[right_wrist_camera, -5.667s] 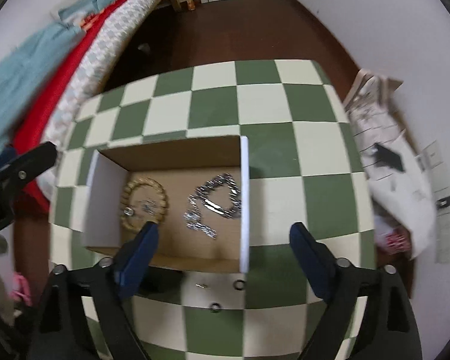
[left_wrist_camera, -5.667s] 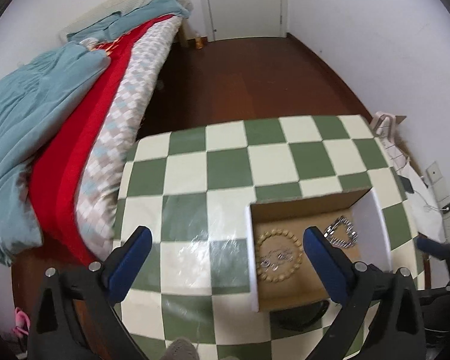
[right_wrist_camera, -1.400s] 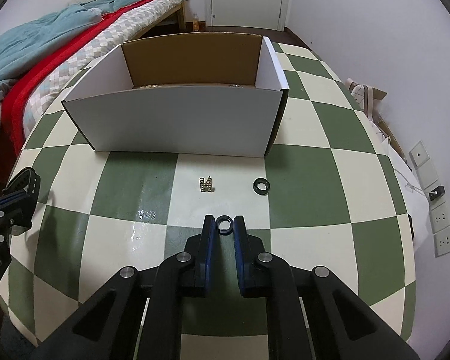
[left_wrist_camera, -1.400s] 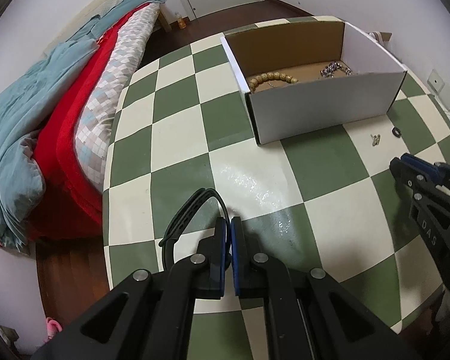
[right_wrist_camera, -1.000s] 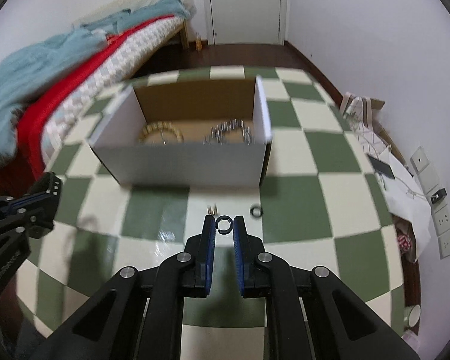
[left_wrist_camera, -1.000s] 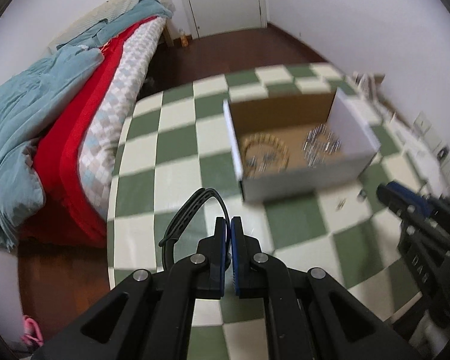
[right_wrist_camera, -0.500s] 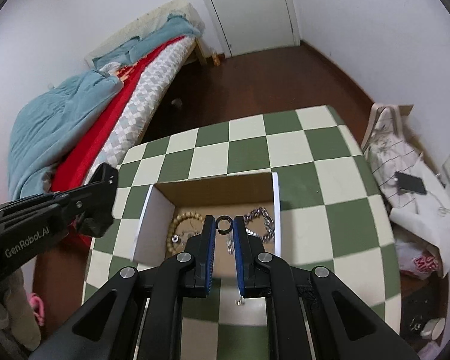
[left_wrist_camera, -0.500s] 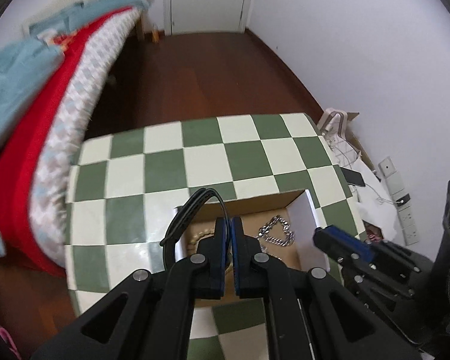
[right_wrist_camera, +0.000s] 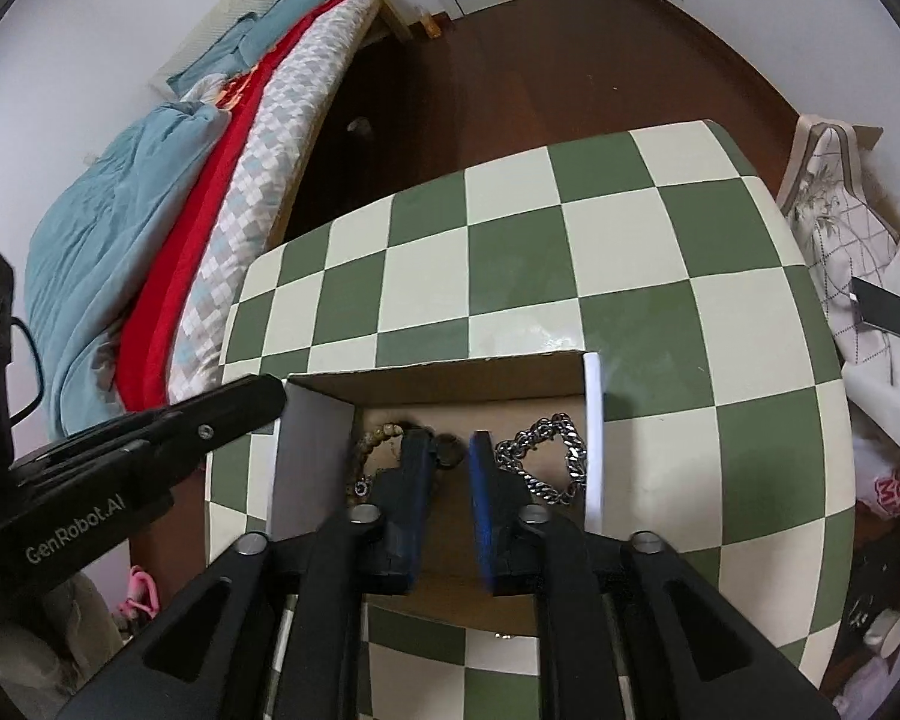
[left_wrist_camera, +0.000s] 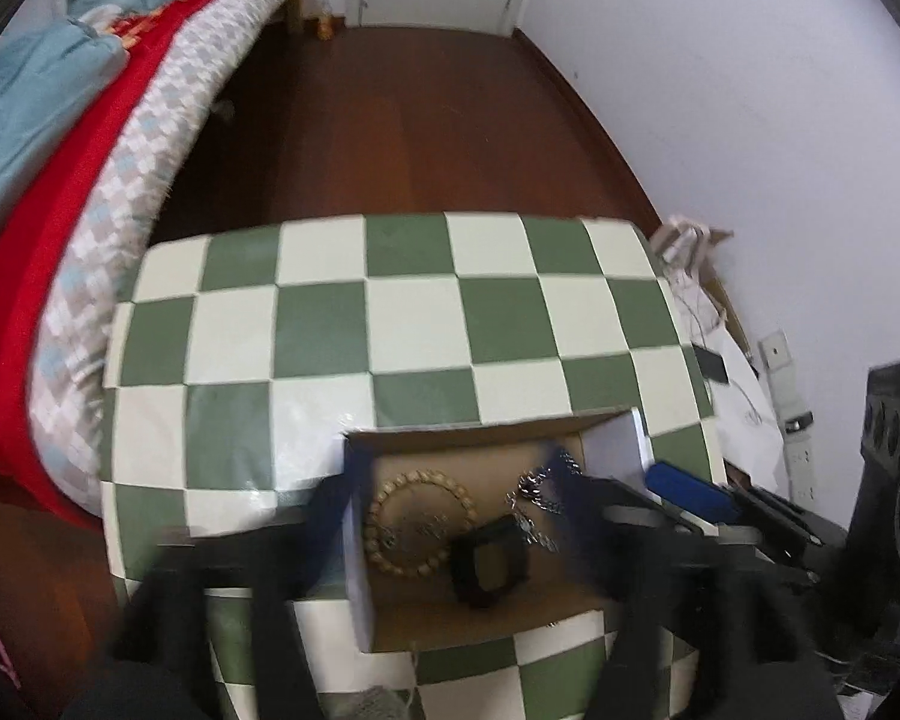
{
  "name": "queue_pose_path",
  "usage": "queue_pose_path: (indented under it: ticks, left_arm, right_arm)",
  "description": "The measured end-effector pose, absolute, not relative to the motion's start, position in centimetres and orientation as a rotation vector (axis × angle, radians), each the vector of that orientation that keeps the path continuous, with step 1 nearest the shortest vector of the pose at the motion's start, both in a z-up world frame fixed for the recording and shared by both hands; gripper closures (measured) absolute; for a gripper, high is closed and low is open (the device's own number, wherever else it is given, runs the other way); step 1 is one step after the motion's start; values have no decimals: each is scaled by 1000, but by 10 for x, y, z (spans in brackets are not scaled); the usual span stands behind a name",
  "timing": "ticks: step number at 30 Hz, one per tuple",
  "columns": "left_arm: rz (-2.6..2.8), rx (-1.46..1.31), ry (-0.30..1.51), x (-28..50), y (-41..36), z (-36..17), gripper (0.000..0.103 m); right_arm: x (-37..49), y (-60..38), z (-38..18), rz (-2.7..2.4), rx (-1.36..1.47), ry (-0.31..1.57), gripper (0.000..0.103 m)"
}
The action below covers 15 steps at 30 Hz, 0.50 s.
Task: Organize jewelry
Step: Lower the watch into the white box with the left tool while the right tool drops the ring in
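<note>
Left gripper (left_wrist_camera: pixel 450 516) smeared by motion blur, finger outlines lost. Black bangle (left_wrist_camera: pixel 491 558) blurred, contact with box floor unclear. Small black ring (right_wrist_camera: pixel 448 449) half hidden behind right gripper (right_wrist_camera: pixel 448 450), toward nine o'clock. Bead bracelet (right_wrist_camera: pixel 373 441) partly covered there too.

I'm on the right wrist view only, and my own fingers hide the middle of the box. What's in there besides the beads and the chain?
Observer: A black band, between the bead bracelet and the silver chain. It's blurred, so I can't tell if it has settled.
Operator: Is the left gripper holding it?
Observer: No. The left gripper has just been opening its jaws; they stand wide on either side, clear of the band.
Operator: Is the bracelet wholly inside?
Observer: Yes, it's a full loop lying flat on the floor of the box.
</note>
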<state>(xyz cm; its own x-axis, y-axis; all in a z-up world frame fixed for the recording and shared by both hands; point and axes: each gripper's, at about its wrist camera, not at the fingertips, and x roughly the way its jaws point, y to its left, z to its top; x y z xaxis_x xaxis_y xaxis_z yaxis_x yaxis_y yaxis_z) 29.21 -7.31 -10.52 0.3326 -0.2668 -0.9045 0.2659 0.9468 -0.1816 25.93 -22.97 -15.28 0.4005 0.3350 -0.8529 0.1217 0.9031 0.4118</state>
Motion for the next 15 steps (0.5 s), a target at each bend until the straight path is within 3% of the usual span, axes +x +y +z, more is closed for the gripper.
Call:
queue_pose_path:
  ticks: [1, 2, 4, 6, 7, 9, 11, 15]
  left_arm:
    - [-329, 7, 1168, 291, -70, -103, 11]
    - [-317, 14, 1162, 291, -68, -103, 11]
    - [-288, 37, 1150, 287, -63, -102, 10]
    - [-250, 65, 1127, 282, -58, -103, 0]
    - [-239, 73, 1114, 278, -55, -103, 0]
    - [-201, 96, 1091, 269, -48, -106, 0]
    - [-170, 118, 1074, 262, -43, -110, 0]
    - [-132, 130, 1059, 247, -31, -117, 0]
  right_arm:
    - [259, -231, -152, 127, 442, 1158, 56]
    - [257, -232, -149, 122, 439, 1149, 50]
    - [253, -234, -148, 109, 433, 1147, 50]
    - [247, -237, -145, 84, 420, 1139, 50]
    - [244, -239, -144, 73, 418, 1134, 49]
    - [236, -239, -141, 27, 378, 1125, 38]
    - [227, -238, -139, -19, 323, 1115, 20]
    - [213, -230, -140, -105, 199, 1118, 6]
